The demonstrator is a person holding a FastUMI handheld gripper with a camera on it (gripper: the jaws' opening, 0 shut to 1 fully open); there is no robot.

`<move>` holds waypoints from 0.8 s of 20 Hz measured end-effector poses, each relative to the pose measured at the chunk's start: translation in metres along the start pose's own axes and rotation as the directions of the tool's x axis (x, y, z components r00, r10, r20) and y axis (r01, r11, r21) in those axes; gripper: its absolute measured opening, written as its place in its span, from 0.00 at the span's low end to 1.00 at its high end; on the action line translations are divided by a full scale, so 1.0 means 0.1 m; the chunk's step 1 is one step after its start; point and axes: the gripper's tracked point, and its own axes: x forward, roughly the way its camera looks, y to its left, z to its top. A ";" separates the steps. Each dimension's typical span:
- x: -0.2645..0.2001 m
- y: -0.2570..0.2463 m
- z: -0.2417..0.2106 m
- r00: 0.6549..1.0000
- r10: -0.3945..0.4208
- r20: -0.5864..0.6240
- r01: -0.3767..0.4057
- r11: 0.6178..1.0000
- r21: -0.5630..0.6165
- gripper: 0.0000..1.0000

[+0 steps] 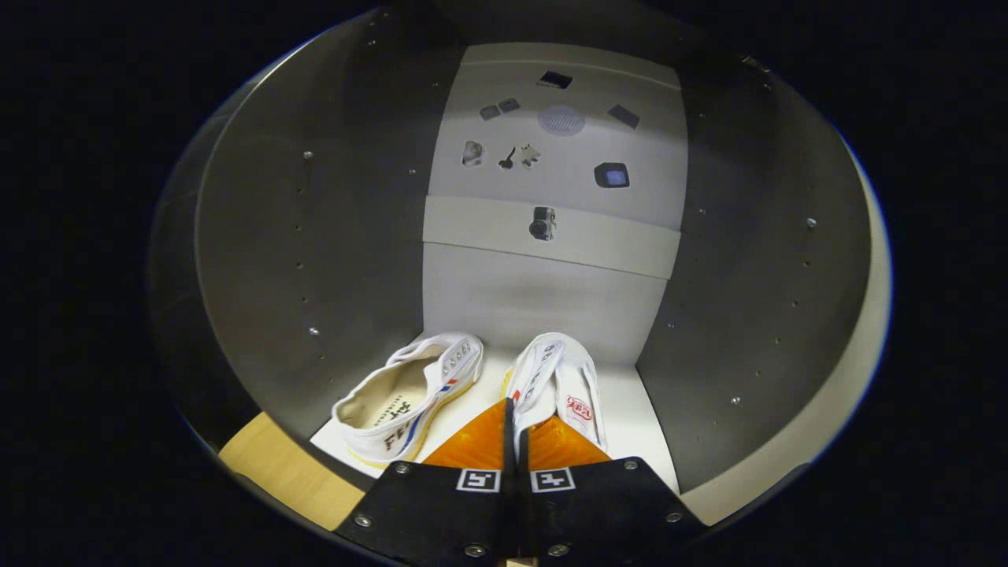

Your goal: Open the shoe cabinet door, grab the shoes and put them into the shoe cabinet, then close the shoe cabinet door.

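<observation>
I am looking into the shoe cabinet, which has grey side walls and a white floor. Two white canvas shoes rest on that floor. The left shoe lies tipped toward the left wall, its opening facing me, with red and blue stripes on its side. The right shoe points toward the back panel. My gripper is shut on the right shoe, pinching its near left rim; a thin strip of white canvas shows between the fingers. The heel of that shoe is hidden behind the fingers.
A white shelf crosses the back panel above the shoes, with small dark shapes on the panel higher up. The cabinet's right wall stands close beside the right shoe. A strip of wooden floor shows outside the cabinet's front left corner.
</observation>
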 end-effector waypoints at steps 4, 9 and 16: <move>0.40 -0.13 -0.13 0.998 -0.012 -0.064 0.011 1.000 -0.014 0.00; 0.57 -0.06 -0.28 0.994 -0.003 -0.110 0.005 1.000 0.023 0.00; 0.48 -0.03 -0.26 0.991 -0.055 -0.120 0.060 0.998 0.036 0.11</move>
